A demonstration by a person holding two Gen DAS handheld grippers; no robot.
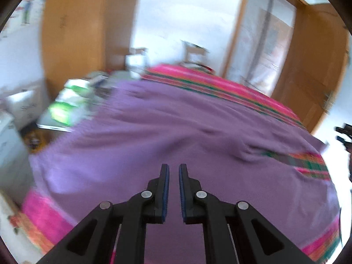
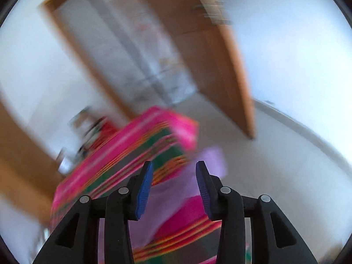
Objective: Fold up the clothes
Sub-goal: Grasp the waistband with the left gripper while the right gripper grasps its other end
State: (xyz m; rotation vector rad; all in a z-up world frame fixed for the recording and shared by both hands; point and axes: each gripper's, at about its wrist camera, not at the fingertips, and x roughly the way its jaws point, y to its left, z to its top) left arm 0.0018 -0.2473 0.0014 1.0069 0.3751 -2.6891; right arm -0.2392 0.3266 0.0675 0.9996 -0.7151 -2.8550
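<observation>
A large purple garment lies spread over a bed with a pink, green and orange striped cover; the picture is blurred. My left gripper hovers above the garment's near part. Its blue pads stand a narrow gap apart with nothing between them. In the right wrist view my right gripper is wide open and empty, over the bed's corner. There a pale purple piece of the garment hangs past the striped cover. A dark piece of the right gripper shows at the far right edge of the left wrist view.
White and green boxes are piled beside the bed on the left. A wooden wardrobe stands behind them. An open wooden door and a pale tiled floor lie beyond the bed's corner.
</observation>
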